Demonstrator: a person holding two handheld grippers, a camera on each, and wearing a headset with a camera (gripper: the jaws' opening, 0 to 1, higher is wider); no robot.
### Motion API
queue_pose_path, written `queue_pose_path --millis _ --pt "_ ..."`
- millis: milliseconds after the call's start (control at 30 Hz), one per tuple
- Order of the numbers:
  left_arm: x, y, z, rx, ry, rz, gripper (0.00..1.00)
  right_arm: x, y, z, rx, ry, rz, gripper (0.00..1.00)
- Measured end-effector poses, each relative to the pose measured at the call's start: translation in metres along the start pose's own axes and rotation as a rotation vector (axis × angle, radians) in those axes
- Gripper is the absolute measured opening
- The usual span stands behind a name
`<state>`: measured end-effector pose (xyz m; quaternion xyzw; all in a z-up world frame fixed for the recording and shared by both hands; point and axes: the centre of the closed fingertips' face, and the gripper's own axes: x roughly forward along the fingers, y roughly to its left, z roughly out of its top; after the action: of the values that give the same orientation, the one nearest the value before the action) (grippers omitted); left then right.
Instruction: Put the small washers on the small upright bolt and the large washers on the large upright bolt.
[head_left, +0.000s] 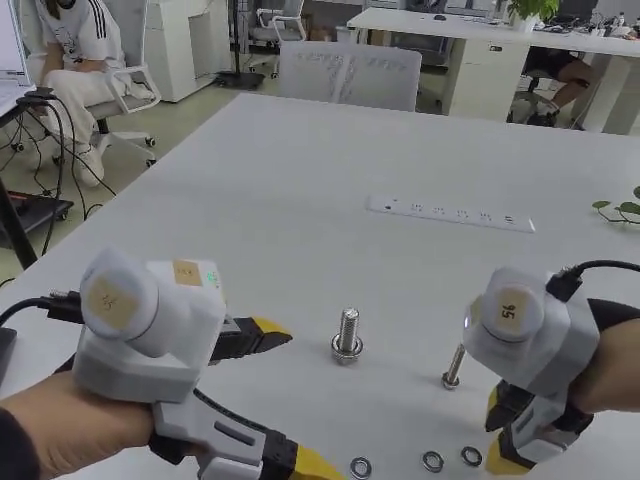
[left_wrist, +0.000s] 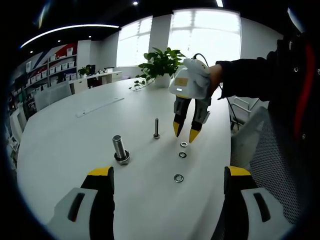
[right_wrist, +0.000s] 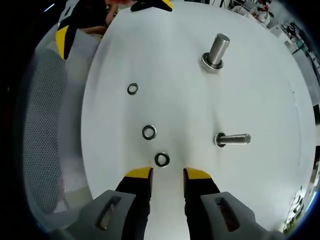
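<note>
The large bolt stands upright mid-table with a metal ring around its foot. To its right is the thin small bolt. Three small washers lie flat in a row near the front edge. My right gripper is open with a narrow gap, tips pointing down just behind the nearest washer, holding nothing. My left gripper is wide open and bare, left of the large bolt.
A white power strip lies farther back on the white table. A grey chair stands at the far edge. Plant leaves reach in from the right. A person sits at back left.
</note>
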<state>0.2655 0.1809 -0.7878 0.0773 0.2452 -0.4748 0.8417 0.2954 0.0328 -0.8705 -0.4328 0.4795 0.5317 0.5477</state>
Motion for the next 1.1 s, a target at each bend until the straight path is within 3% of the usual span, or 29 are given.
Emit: queue_pose_path --millis 433,800,1100 --pt "-0.0025 0.0002 0.0014 0.002 -0.009 0.006 0.91 0.0063 0.0070 0.0081 -0.031 0.000 0.001 0.24" --pt "-0.0017 -0.0004 0.0017 0.002 -0.012 0.003 0.91 0.0073 0.0053 0.0082 -0.060 0.013 -0.032 0.21" --pt "-0.0013 -0.0013 0.0005 0.004 -0.012 0.001 0.91 0.0082 0.0063 0.0095 -0.056 -0.007 -0.034 0.20"
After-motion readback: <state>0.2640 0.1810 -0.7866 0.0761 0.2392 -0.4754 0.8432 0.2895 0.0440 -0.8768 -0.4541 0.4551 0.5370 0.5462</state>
